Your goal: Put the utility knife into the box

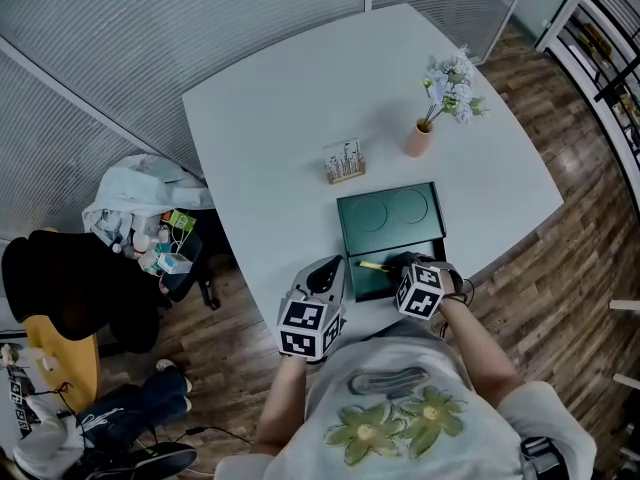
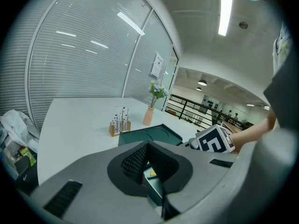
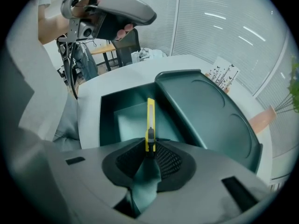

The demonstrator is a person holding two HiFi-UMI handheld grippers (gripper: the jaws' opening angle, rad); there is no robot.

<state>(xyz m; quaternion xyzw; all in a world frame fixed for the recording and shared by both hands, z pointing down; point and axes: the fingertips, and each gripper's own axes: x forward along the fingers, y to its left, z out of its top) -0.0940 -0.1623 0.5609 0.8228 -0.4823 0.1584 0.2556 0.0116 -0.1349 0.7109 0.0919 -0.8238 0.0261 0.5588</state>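
The right tongs (image 3: 149, 151) are clamped on the knife (image 3: 150, 118), gripping its near end (a slim yellow one, standing on edge between the pads). The rest of it pokes straight ahead of the jaws, over the open box (image 3: 106, 107). Whether its far tip touches the box floor I cannot tell. The box sits just ahead of and below these tongs, with its lid (image 3: 210, 120) laid back flat on the far side.

The left tongs (image 2: 148, 146) have their jaw tips together with nothing between them. They hang just left of the right tongs, by the box's left wall, near the table (image 1: 290, 118) edge.

Well beyond both tongs, past the lid, stand a small rack (image 1: 345, 163) and a vase (image 1: 418, 138) of flowers
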